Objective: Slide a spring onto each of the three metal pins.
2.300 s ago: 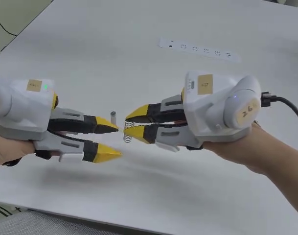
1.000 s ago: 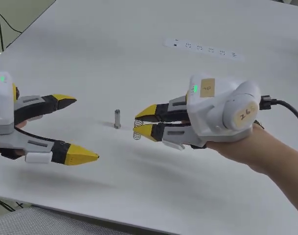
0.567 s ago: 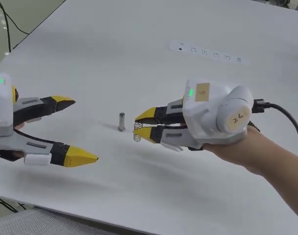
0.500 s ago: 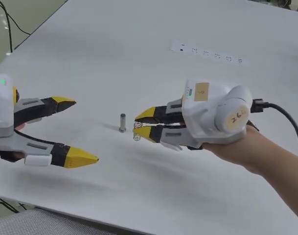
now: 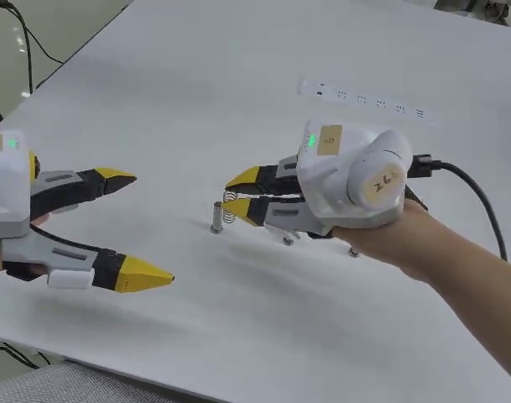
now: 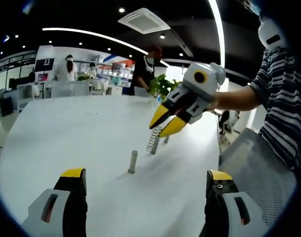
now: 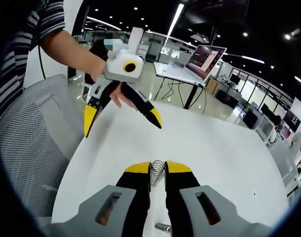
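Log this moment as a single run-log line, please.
right claw: shut on spring | left claw: open, holding nothing | pin: upright, bare | spring: beside pin, not yet on it

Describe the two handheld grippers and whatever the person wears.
Both the left gripper and right gripper have white housings, black jaws with yellow tips, tan square stickers and green lights. A black cable leaves the right one. A striped sleeve shows.

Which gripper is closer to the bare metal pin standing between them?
Right. The right gripper, shut on a spring, has its tips just beside the top of the pin. The left gripper hangs open, well off to the pin's other side.
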A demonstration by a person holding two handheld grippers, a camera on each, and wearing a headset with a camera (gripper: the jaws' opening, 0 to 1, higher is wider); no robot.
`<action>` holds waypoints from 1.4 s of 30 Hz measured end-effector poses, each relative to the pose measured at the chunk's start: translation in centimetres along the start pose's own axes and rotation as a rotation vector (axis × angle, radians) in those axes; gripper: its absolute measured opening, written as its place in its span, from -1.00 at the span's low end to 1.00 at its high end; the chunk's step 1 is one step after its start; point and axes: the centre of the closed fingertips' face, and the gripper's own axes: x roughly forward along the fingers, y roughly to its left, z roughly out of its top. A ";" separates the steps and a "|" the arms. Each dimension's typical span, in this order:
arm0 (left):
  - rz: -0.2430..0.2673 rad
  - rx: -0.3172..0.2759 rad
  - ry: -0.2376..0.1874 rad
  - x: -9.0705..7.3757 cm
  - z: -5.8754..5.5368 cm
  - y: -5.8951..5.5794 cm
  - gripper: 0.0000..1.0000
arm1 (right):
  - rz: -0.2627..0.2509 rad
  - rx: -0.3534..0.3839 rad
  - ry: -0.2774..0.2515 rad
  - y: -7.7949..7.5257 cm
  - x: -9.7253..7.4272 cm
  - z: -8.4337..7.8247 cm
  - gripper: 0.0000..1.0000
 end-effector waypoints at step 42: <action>0.012 0.006 -0.003 -0.4 -0.2 0.3 0.92 | -0.055 0.174 -0.024 -1.9 1.9 -1.1 -0.85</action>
